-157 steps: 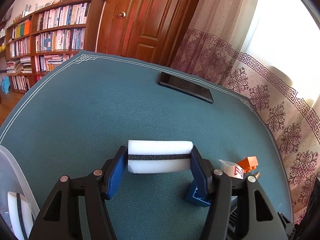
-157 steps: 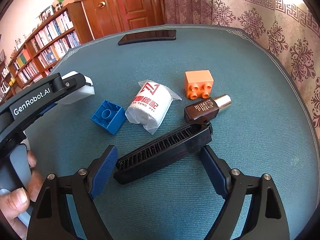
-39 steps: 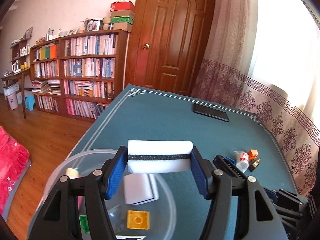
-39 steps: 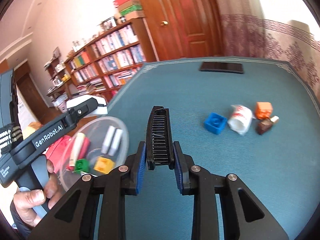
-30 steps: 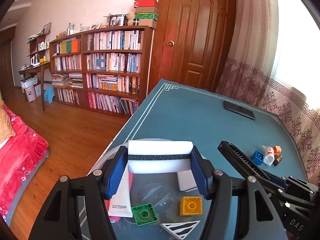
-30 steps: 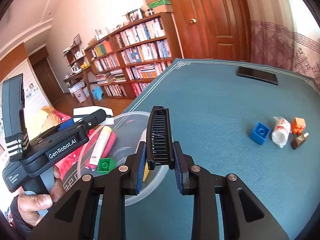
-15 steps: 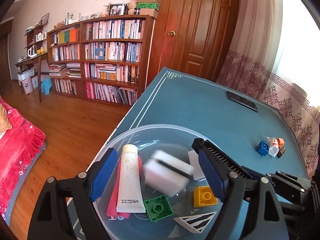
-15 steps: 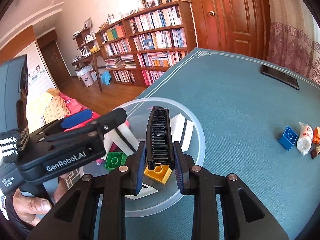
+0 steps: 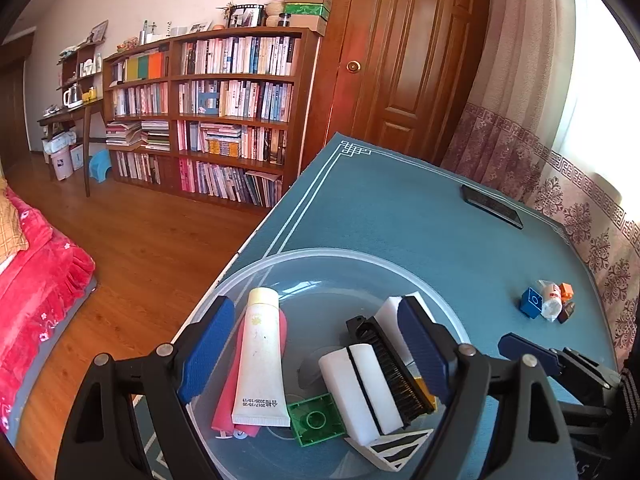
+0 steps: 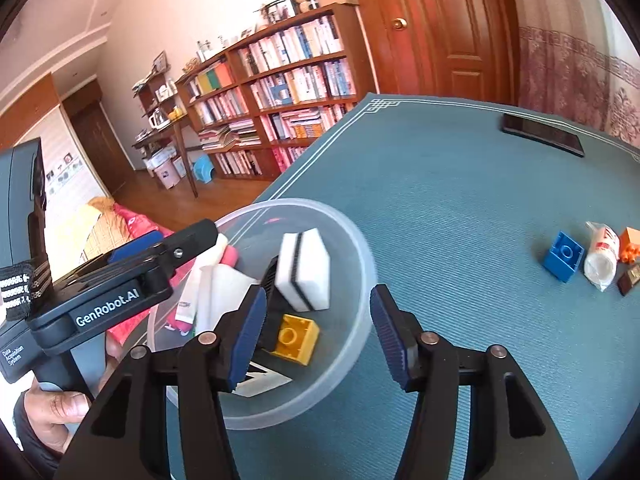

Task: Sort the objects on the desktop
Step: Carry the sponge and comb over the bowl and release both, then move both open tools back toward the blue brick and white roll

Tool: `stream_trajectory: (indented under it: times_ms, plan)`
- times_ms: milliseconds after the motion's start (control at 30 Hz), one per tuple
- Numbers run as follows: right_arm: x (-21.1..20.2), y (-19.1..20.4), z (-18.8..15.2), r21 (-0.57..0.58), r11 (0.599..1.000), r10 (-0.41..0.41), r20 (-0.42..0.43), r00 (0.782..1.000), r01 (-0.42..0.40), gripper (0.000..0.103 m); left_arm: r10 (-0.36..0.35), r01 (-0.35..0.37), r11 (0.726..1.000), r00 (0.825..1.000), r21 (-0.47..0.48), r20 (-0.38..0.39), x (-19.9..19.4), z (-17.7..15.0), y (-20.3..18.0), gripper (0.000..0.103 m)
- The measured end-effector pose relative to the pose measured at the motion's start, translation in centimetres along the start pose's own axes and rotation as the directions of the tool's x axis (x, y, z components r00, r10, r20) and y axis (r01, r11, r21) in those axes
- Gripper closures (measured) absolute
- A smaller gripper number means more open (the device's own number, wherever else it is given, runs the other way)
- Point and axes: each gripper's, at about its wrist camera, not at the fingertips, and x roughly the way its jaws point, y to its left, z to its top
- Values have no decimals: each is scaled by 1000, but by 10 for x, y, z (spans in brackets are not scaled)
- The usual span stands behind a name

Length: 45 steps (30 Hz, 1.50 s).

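Both grippers were hanging over the clear bowl (image 9: 256, 276) at the table's (image 9: 400, 216) near-left corner, and both were spread wide with nothing between the pads. The left gripper (image 9: 316, 344) sat right above the bowl. The right gripper (image 10: 316, 332) hovered over the bowl's right side, its left pad over the contents and its right pad out past the rim.

Inside the bowl in the left wrist view: a white tube (image 9: 258, 360) lying on a pink one (image 9: 224, 412) at about 9 o'clock, a green brick (image 9: 316, 418) near 6, and a white sponge (image 9: 360, 388) with a black stripe resting in the middle against the black comb (image 9: 394, 372). A second sponge (image 9: 390, 310) sat behind, toward 1 o'clock, partly hidden by the left gripper's right pad. A black-and-white striped card (image 9: 394, 448) lay at 5 o'clock. In the right wrist view a yellow brick (image 10: 294, 338) showed up next to the comb.

Still out on the table, way over at 3 o'clock from the bowl: a blue brick (image 10: 562, 256), a small wrapped white roll (image 10: 600, 262) just beside it, an orange brick (image 10: 630, 246) and a little brown bottle (image 10: 630, 280) at the frame edge. A black phone (image 9: 492, 206) lay well apart at the far edge, around 1 o'clock.

A hand (image 10: 60, 408) gripped the left gripper's handle at lower left of the right wrist view.
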Motion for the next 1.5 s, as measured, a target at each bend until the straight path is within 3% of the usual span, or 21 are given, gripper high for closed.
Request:
stream_trajectory:
  times_ms: [433, 733, 1500]
  plan:
    - [-27, -65, -4, 142, 983, -118, 29, 993, 113, 43, -34, 33, 996, 999, 79, 10, -6, 5, -43, 16]
    - [-64, -126, -20, 265, 942, -227, 55, 972, 205, 43, -84, 84, 983, 996, 161, -9, -2, 5, -91, 16]
    - [-108, -196, -45, 395, 873, -339, 71, 938, 286, 43, -160, 176, 935, 984, 308, -78, 9, -13, -186, 16]
